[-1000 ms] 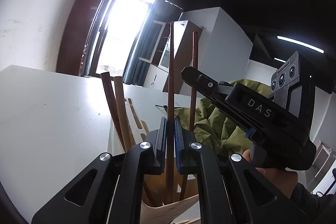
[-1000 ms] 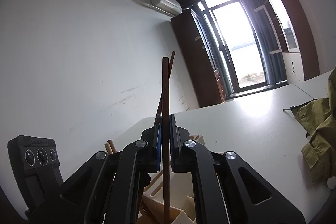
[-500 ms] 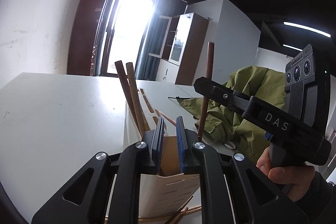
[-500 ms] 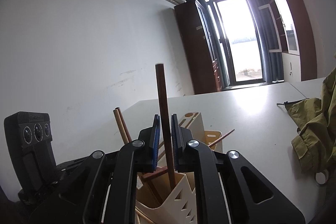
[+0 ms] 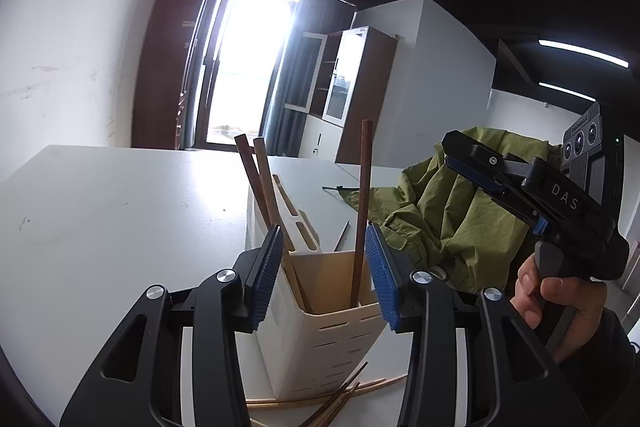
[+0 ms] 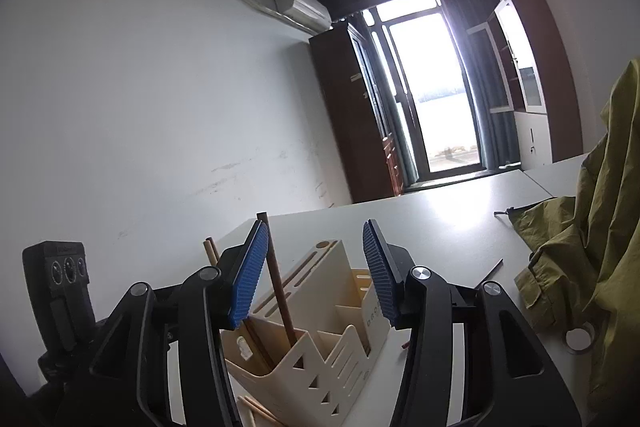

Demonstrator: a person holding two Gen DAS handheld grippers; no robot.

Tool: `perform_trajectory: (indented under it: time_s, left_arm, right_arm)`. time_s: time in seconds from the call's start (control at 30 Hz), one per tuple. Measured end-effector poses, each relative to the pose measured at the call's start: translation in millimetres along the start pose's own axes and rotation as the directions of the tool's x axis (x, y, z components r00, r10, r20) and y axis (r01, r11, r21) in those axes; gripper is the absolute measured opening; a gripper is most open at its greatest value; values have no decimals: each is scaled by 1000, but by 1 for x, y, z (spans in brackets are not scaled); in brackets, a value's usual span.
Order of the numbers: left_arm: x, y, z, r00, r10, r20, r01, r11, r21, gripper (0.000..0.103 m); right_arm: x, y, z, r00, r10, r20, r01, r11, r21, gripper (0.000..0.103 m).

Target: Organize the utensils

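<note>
Three chopsticks (image 5: 362, 211): upright in the cream organizer (image 5: 328, 331); more lie loose on the table (image 5: 120, 211) at its base.
Handling: I judge them light, stiff, smooth; best pinched mid-shaft.
Left gripper (image 5: 326, 271): jaws just opened, released; dark stick between, untouched.
Right gripper (image 6: 312, 271): likewise just parted, clear of its stick.
Left view only: my hand (image 5: 560, 303), loose sticks.
Right view only: organizer's divided compartments, green jacket (image 6: 592, 251) close by.

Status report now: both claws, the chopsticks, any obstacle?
Left claw and right claw open, jaws just been opening, gripping nothing. Dark chopstick standing in cream holder. Loose chopsticks lie at its base. Green jacket beside, not blocking.
</note>
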State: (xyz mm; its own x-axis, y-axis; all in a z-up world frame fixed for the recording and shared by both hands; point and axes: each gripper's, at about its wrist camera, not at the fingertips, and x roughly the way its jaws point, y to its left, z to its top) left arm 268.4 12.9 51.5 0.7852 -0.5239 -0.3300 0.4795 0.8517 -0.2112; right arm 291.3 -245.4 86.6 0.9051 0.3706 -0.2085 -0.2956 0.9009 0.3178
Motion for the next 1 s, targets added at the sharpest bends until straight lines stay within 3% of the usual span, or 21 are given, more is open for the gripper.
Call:
perform_trajectory:
  time_s: [0.13,0.27,0.47,0.7,0.83,1.0]
  left_arm:
    - [-5,-10,-3,1000,-23,-1,23,999,26,56]
    - [-9,-21,-4,1000,-29,8,28,998,49,75]
    - [-10,-25,-1,999,-43,16,42,997,62,79]
    - [-6,-16,1,999,-47,18,46,997,68,79]
    - [-5,-9,3,999,-39,21,38,996,75,79]
    - [-4,2,8,999,-32,24,30,997,68,79]
  right_arm:
    - [1,-23,-2,999,-39,-30,41,998,40,53]
    - [20,-48,-12,988,-73,-133,85,992,88,58]
    - [62,-90,-32,958,-128,-257,170,974,147,58]
    - [147,-127,-52,891,-158,-426,272,936,222,58]
    - [198,-140,-66,832,-239,-501,374,909,186,58]
    - [246,-157,-83,745,-342,-572,474,876,94,39]
